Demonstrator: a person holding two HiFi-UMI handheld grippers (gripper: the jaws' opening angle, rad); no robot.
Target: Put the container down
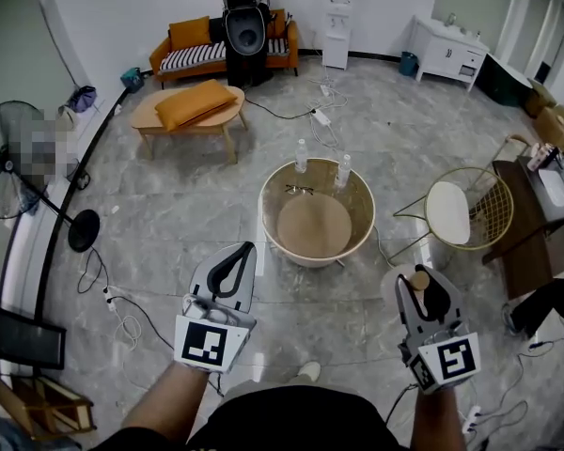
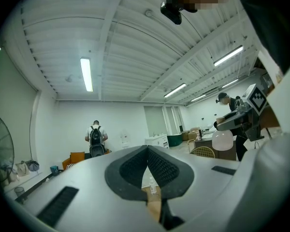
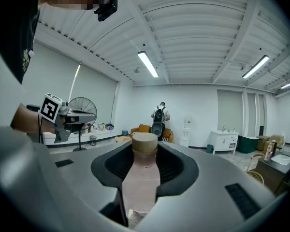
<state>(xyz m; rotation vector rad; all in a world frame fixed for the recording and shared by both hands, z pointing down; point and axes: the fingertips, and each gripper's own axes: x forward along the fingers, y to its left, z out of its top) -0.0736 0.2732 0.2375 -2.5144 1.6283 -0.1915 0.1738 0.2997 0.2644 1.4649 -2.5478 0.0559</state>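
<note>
Right gripper (image 3: 145, 152) has the container, left gripper (image 2: 147, 151) is clenched on nothing.

Over on the right, the jaws are clamped on either side of the container (image 3: 140, 187), a clear bottle with a tan cap (image 3: 144, 142). It stands upright between the dark pads, cap poking up just above the jaw tips, body running down between them and out of sight below. On the left, the two jaw tips meet in a point, pads bowing apart behind them with nothing inside. From the head view, both grippers are held off the floor, well apart from each other, and ahead of the jaws and between the two sits a round table (image 1: 267, 195) with two small bottles (image 1: 301, 156) on its far edge.
</note>
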